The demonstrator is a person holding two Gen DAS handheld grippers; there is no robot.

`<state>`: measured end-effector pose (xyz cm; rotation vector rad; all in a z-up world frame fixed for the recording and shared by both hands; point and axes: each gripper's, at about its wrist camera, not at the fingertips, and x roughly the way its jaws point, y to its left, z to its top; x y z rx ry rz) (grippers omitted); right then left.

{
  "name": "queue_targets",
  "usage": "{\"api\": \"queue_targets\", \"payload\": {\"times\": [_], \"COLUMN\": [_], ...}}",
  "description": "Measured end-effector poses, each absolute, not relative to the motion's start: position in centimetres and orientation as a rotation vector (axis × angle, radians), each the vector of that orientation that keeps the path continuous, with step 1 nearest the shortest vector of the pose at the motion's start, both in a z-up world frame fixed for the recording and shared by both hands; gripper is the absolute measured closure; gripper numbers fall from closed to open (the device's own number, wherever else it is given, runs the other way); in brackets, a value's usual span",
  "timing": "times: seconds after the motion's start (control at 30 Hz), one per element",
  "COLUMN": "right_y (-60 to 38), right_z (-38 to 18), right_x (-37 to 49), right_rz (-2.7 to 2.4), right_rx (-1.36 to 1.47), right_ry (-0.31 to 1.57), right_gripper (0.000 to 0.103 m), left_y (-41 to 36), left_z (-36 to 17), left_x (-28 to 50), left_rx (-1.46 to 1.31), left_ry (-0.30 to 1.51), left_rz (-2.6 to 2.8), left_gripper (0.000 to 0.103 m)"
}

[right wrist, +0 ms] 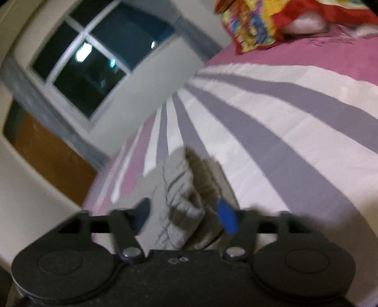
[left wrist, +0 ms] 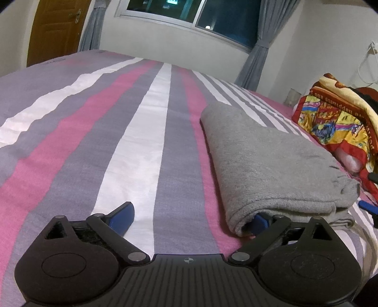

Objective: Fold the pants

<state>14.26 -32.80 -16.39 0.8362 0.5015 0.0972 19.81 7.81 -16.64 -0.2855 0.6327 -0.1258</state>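
The grey pants [left wrist: 271, 160] lie folded into a thick rectangle on the right part of the striped bed [left wrist: 132, 141]. My left gripper [left wrist: 191, 219] stands wide open at the near end of the fold. Its left fingertip [left wrist: 122, 216] rests over bare sheet, and its right fingertip [left wrist: 259, 220] is tucked into the near corner of the folded cloth. In the blurred right wrist view, a bunched grey end of the pants [right wrist: 182, 203] lies between the fingers of my right gripper [right wrist: 184, 216]. The jaws stand apart and the pads do not press on the cloth.
A colourful red and yellow blanket [left wrist: 335, 118] is heaped at the right edge of the bed, also in the right wrist view [right wrist: 259, 21]. A window with grey curtains [left wrist: 189, 19] and a wooden door [left wrist: 56, 26] stand beyond the bed.
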Motion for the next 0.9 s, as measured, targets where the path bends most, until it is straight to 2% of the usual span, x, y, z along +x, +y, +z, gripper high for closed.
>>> {"api": "queue_targets", "payload": {"times": [0.13, 0.43, 0.5, 0.57, 0.73, 0.9], "right_y": [-32.8, -30.0, -29.6, -29.4, -28.7, -30.2], "right_z": [-17.4, -19.0, -18.5, -17.4, -14.9, -20.1], "right_x": [14.5, 18.3, 18.9, 18.6, 15.6, 16.6], "right_rz": [0.128, 0.139, 0.123, 0.151, 0.204, 0.110], "right_rx": [0.863, 0.833, 0.818, 0.821, 0.738, 0.846], "right_ry": [0.561, 0.691, 0.698, 0.654, 0.511, 0.663], "right_gripper": [0.040, 0.040, 0.058, 0.064, 0.065, 0.065], "left_y": [7.8, 7.0, 7.8, 7.8, 7.7, 7.2], "left_z": [-16.6, -16.6, -16.8, -16.8, -16.9, -17.0], "left_x": [19.8, 19.6, 19.8, 19.8, 19.9, 19.9], "left_rx": [-0.286, -0.205, -0.266, -0.273, -0.268, -0.248], "left_ry": [0.633, 0.635, 0.626, 0.629, 0.635, 0.641], "left_rz": [-0.126, -0.085, -0.083, -0.086, -0.098, -0.099], "left_gripper": [0.006, 0.006, 0.006, 0.006, 0.005, 0.004]}}
